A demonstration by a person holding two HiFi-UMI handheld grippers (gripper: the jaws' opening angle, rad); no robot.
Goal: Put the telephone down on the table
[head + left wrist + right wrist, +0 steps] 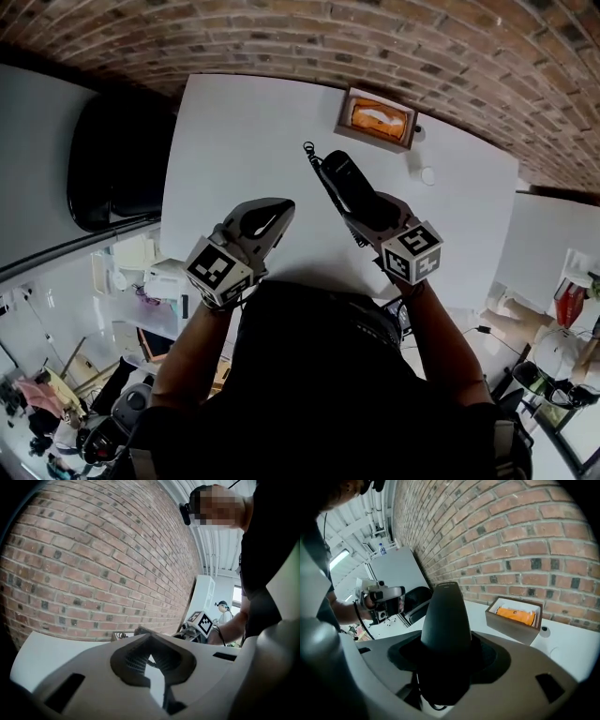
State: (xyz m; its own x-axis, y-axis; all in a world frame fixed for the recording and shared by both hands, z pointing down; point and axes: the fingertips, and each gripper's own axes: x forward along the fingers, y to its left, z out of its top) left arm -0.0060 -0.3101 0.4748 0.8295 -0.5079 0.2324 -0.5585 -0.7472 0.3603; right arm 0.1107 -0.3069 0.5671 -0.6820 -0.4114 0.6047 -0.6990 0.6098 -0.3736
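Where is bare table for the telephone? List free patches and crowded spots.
Free: the left half of the table, between the left gripper, the telephone and the brick wall. Crowded: the far right, round the wooden box and small round bits.

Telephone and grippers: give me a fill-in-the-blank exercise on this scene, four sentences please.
1. The right gripper is shut on the telephone, whose colour is ____.
2. The left gripper has ____ between its shut jaws.
3. The wooden box on the white table holds something coloured ____.
4. The wall behind the table is made of ____.

Missing words: black; nothing; orange; brick.
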